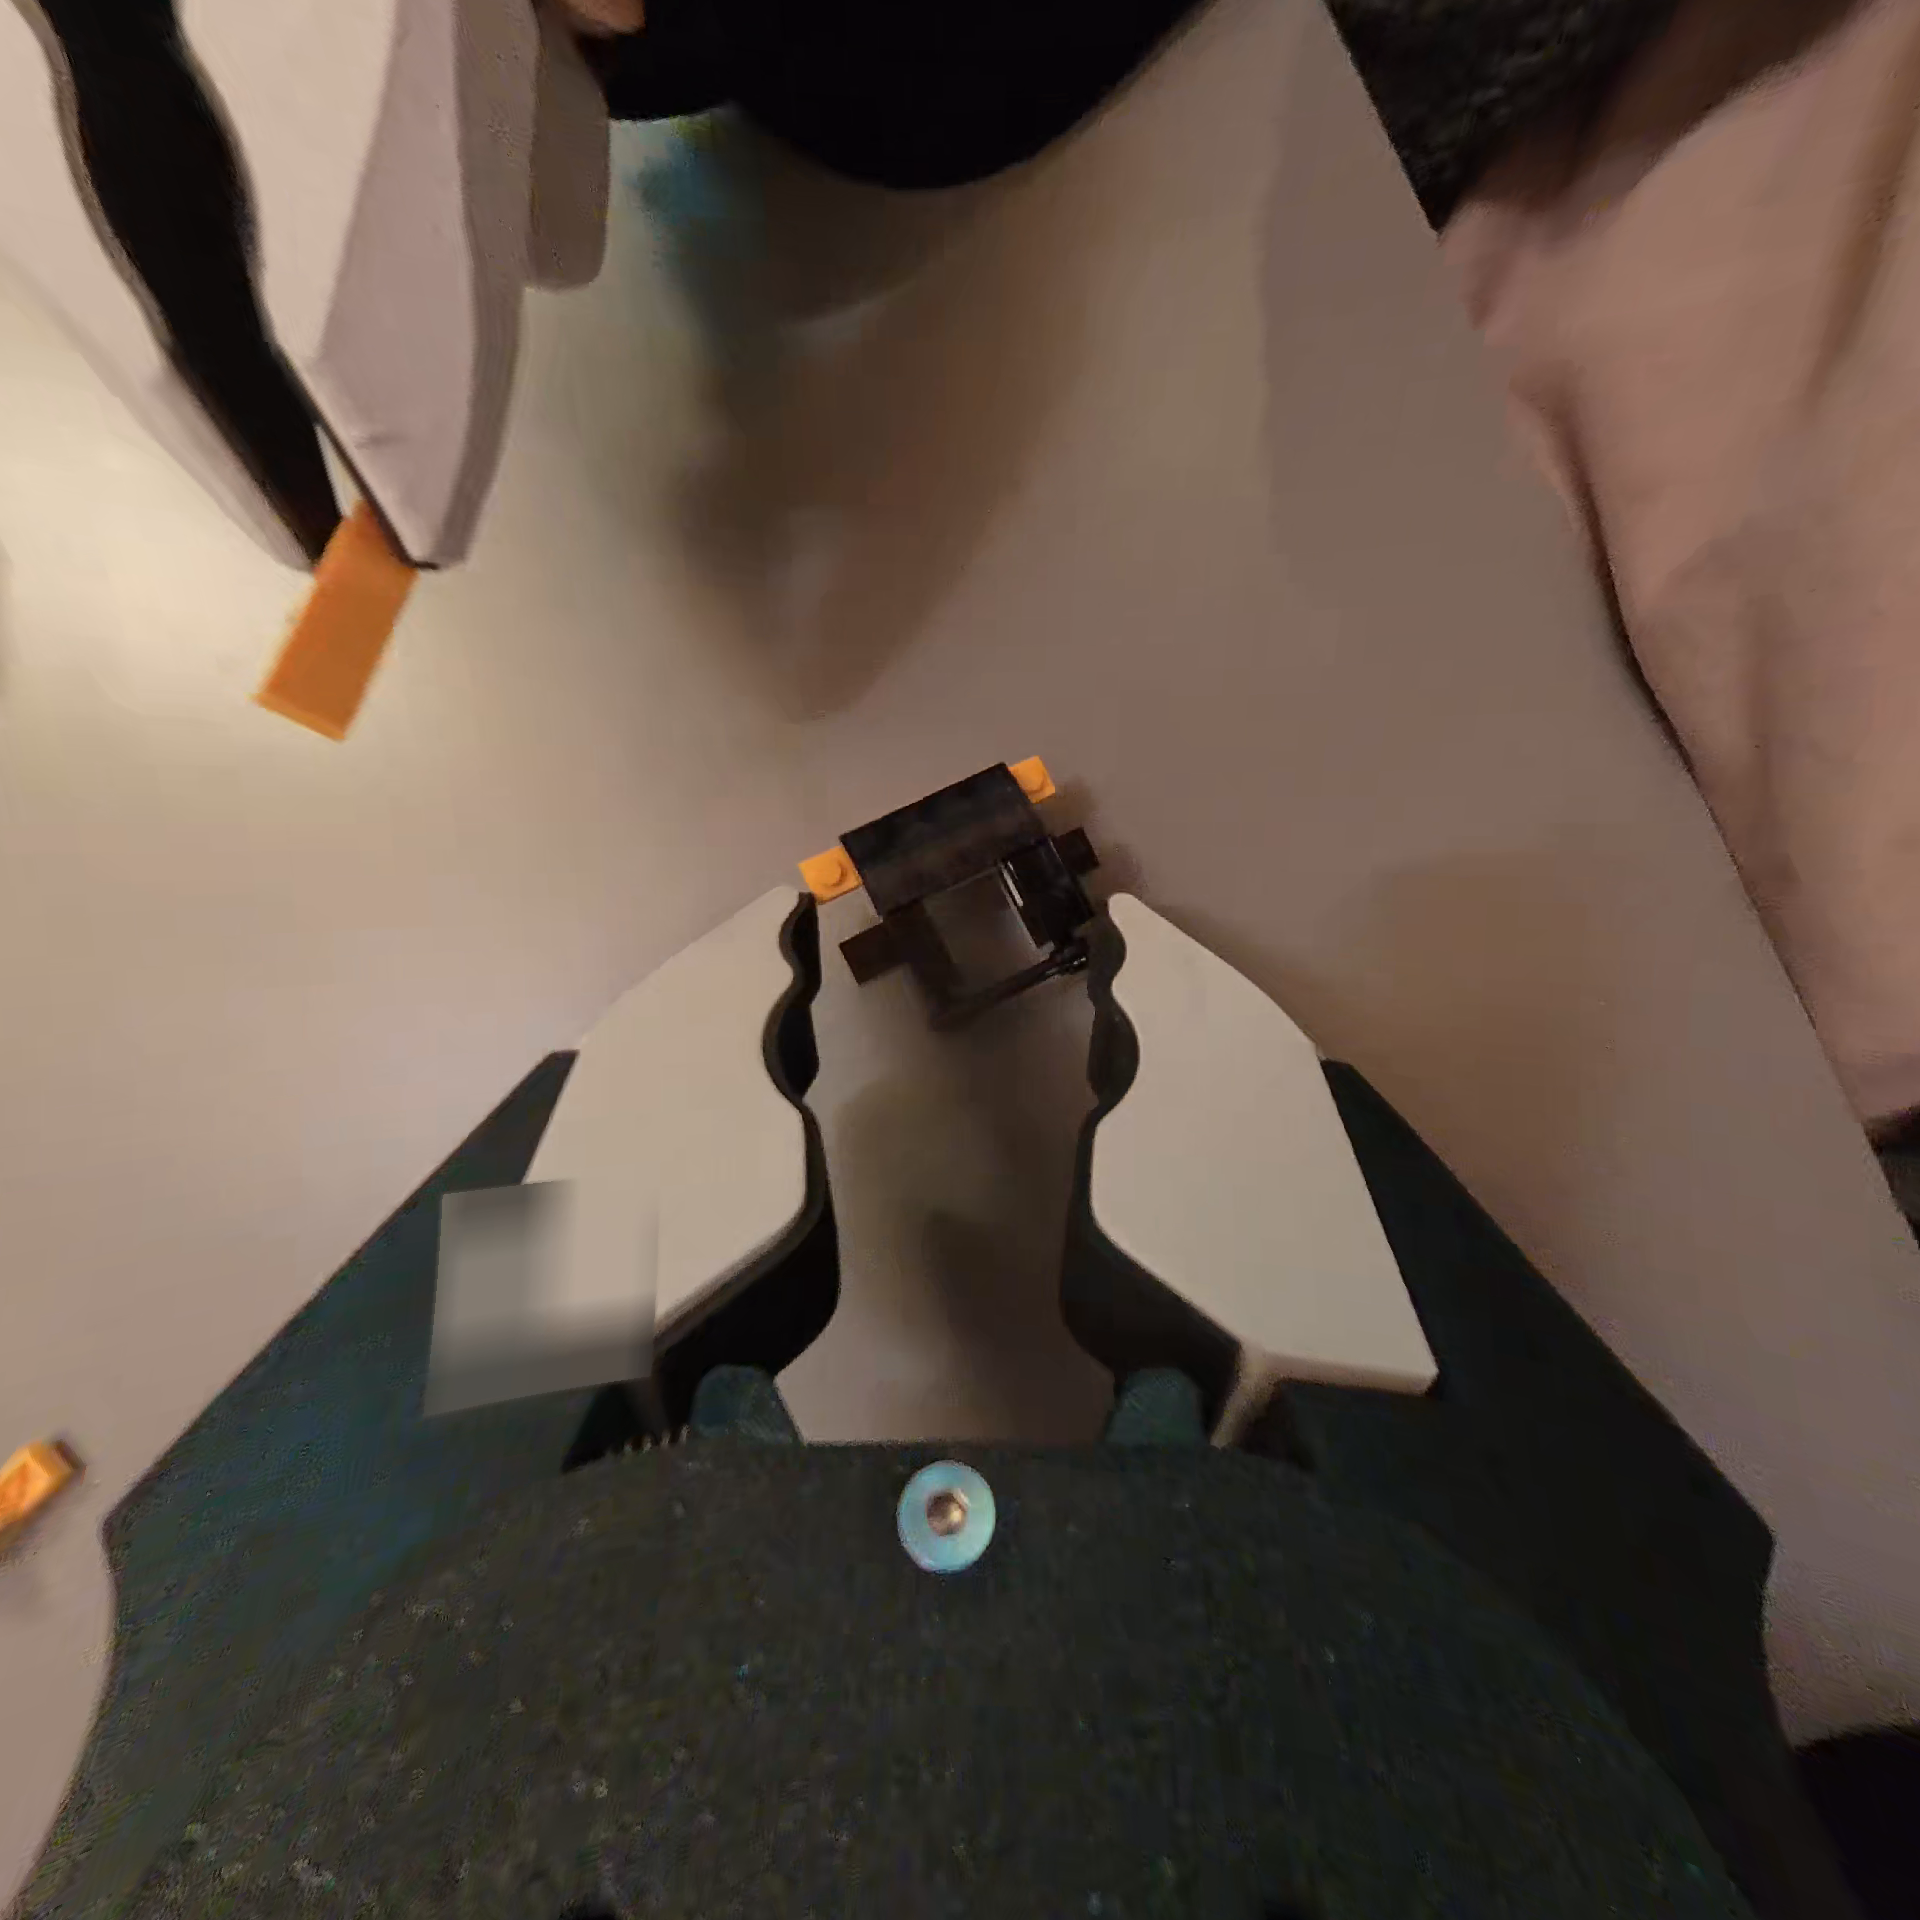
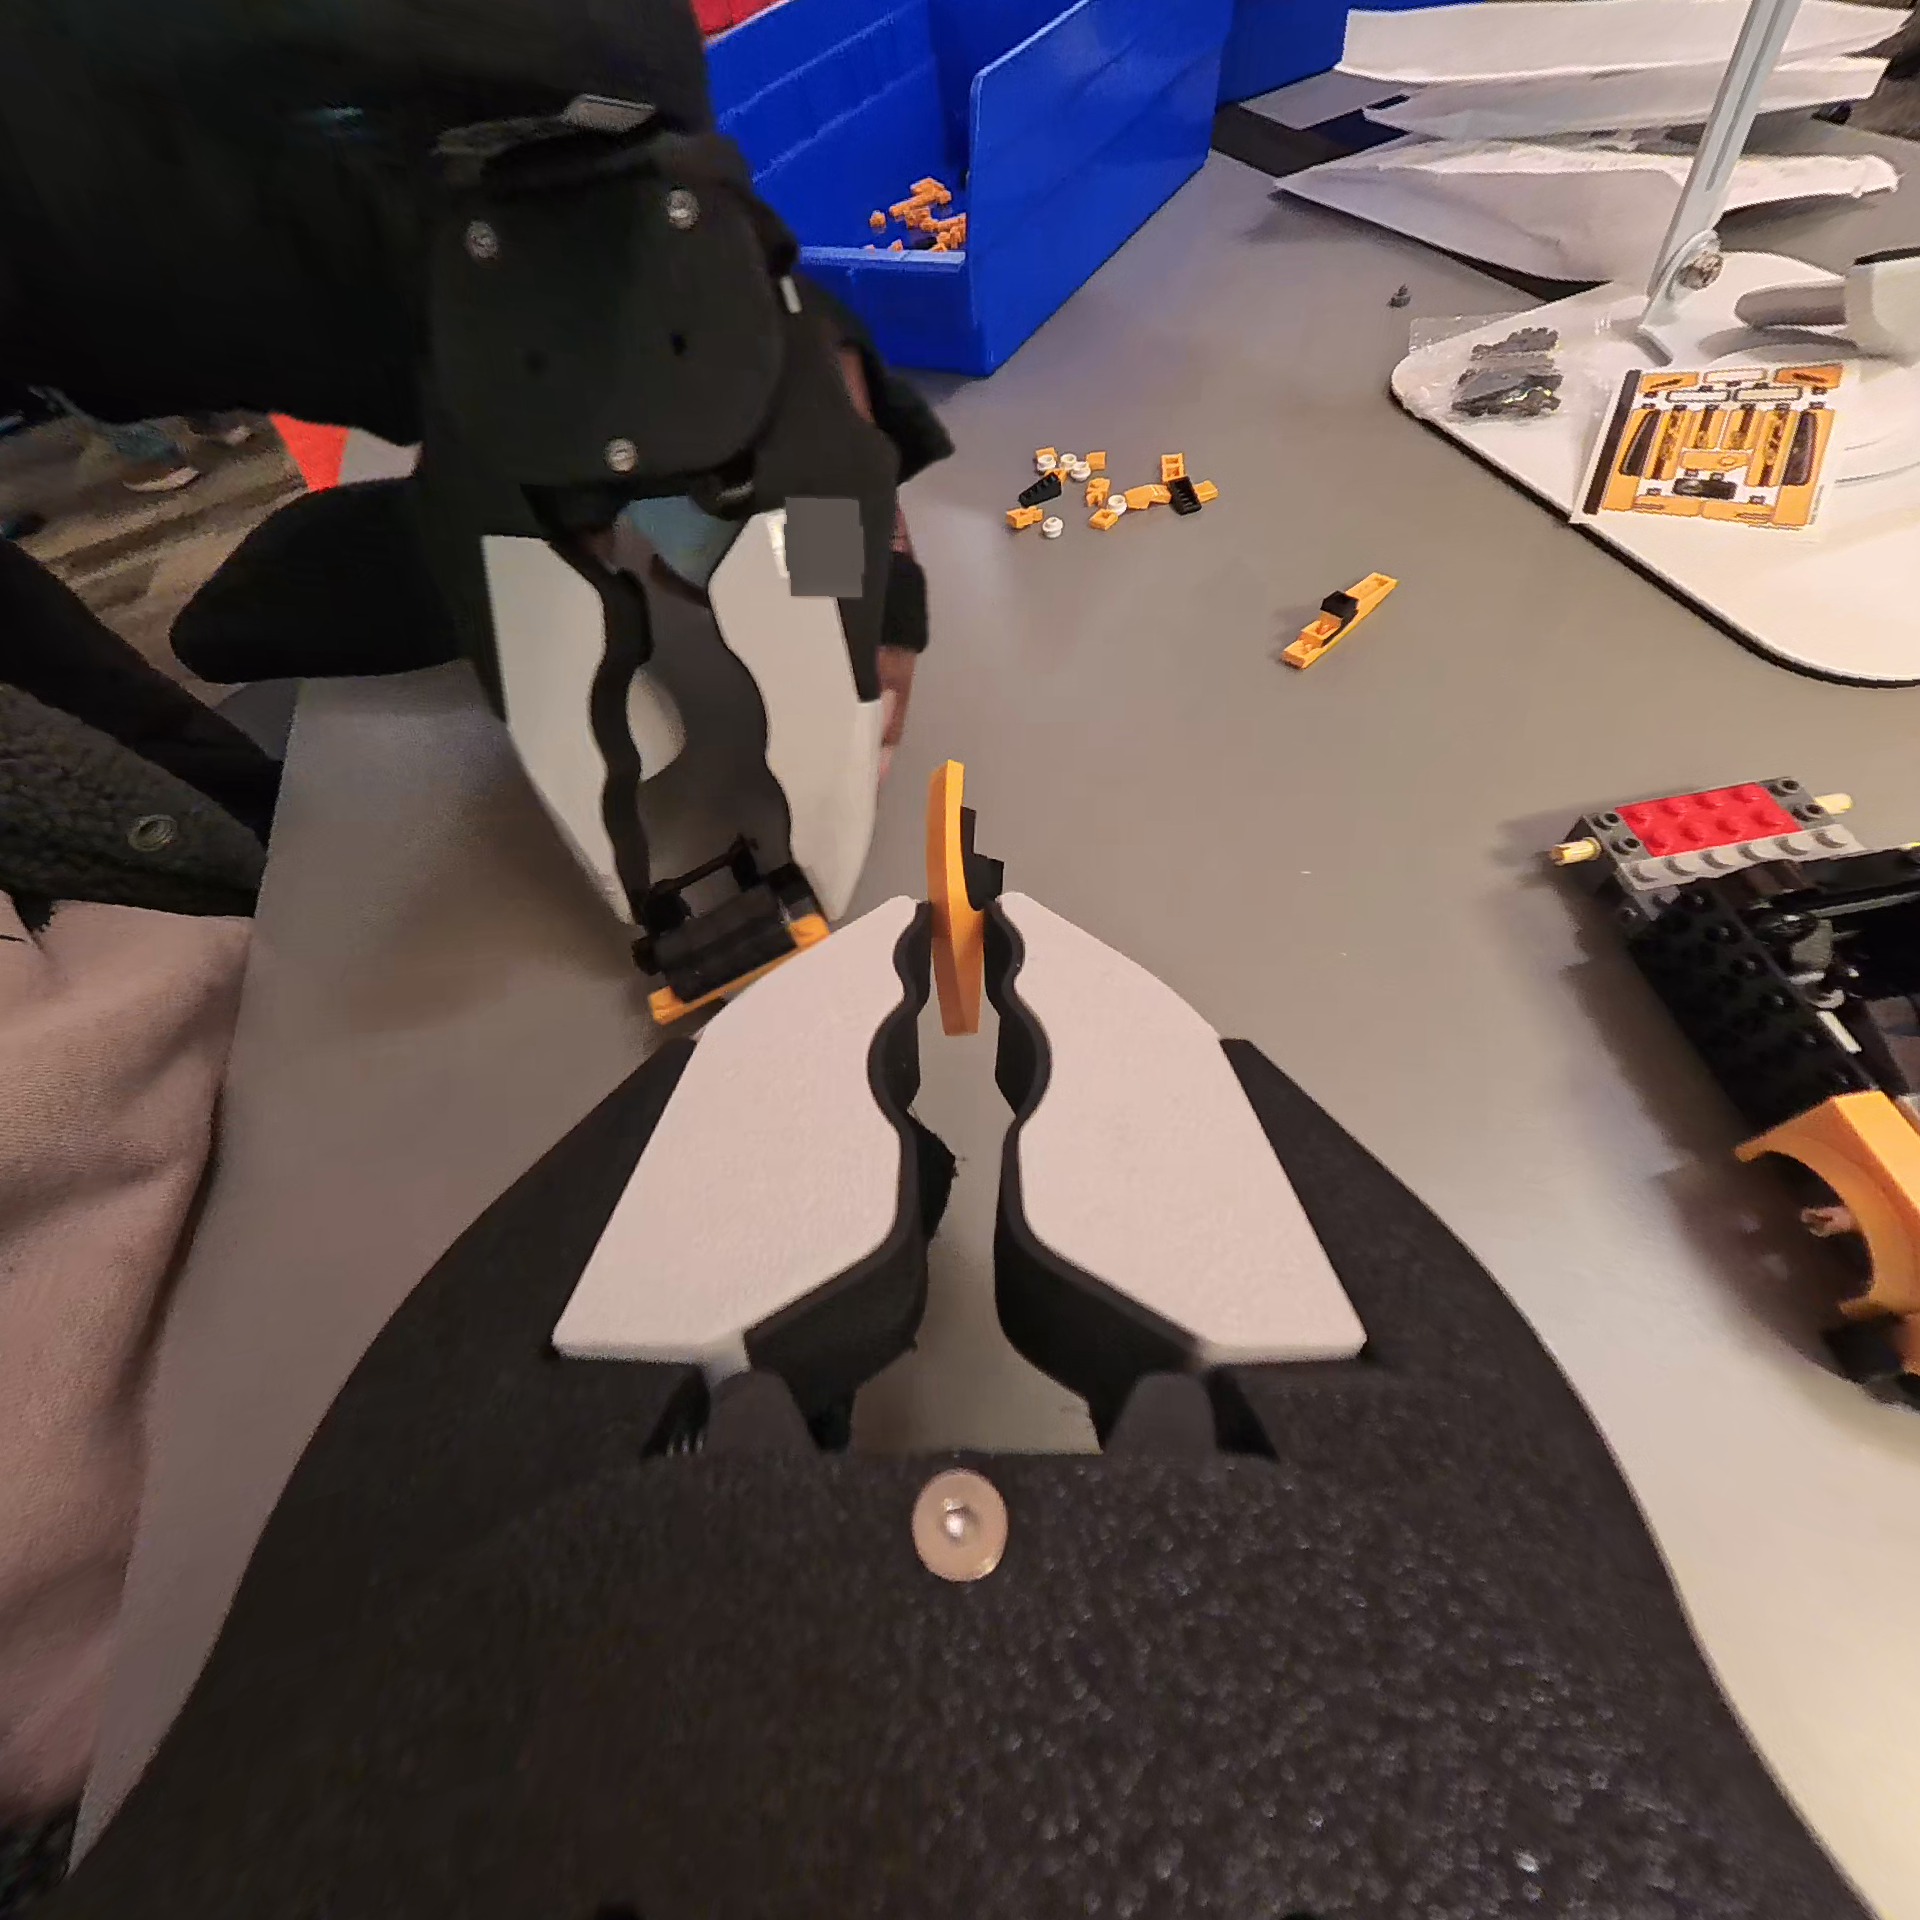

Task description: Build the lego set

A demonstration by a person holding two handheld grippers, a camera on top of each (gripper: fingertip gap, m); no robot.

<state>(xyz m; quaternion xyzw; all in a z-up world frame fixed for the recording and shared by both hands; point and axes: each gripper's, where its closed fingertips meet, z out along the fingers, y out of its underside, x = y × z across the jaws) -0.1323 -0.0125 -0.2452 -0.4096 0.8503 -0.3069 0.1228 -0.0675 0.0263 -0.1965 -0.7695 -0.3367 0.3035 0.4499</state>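
My left gripper (image 1: 956, 914) is closed to the width of a small black-and-orange sub-assembly (image 1: 961, 883) and holds it by its ends low over the grey table (image 1: 1247, 623). It also shows in the right wrist view (image 2: 727, 940), between the left gripper's fingertips (image 2: 842, 831). My right gripper (image 2: 956, 925) is shut on a thin orange curved piece with a small black part on it (image 2: 951, 914), held upright on edge just right of the sub-assembly. In the left wrist view the right gripper (image 1: 364, 551) comes in from the upper left with the orange piece (image 1: 332, 634) sticking out.
A partly built black car with a red plate (image 2: 1766, 966) lies at the right. Loose orange, white and black bits (image 2: 1112, 494) and an orange strip (image 2: 1340, 618) lie beyond. Blue bins (image 2: 997, 208), a sticker sheet (image 2: 1714, 447) and a white stand base (image 2: 1766, 603) stand at the back.
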